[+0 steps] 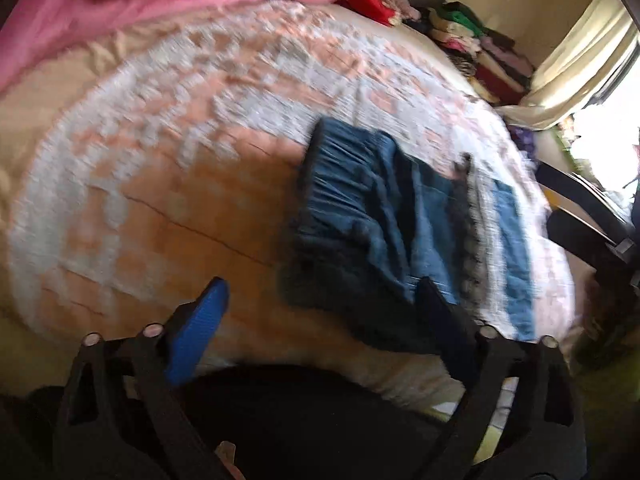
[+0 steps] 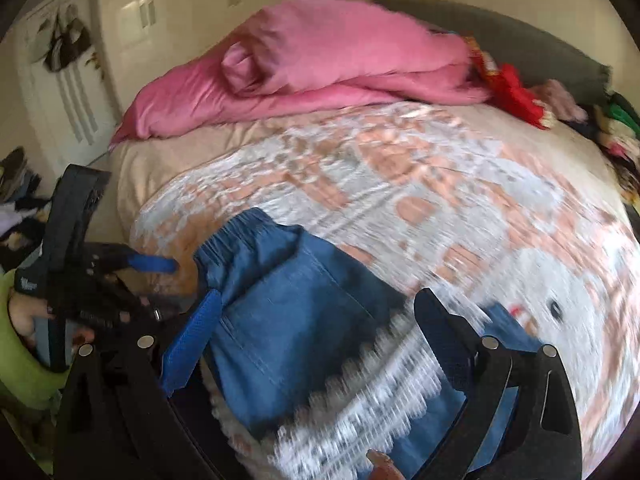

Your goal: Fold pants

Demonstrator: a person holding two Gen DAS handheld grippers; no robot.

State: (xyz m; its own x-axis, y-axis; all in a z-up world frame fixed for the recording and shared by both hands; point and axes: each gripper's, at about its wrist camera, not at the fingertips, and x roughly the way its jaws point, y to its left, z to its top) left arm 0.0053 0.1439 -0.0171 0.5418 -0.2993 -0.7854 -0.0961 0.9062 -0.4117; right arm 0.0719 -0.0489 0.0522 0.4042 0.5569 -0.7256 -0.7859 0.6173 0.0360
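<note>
We hold the left gripper (image 1: 320, 300) and right gripper (image 2: 316, 312) wide apart and empty above the blue pants (image 2: 288, 304); these lie bunched on the bed (image 2: 460, 184), partly under a lace cloth (image 2: 360, 412). A careless pinch may catch that lace with the denim; the fold then drags crooked.

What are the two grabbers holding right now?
Nothing. The left gripper and right gripper are both open above the blue jeans.

Blue denim pants (image 2: 296, 312), matt patterned cloth bedspread (image 2: 440, 184), soft pink cloth blanket (image 2: 340, 52)
</note>
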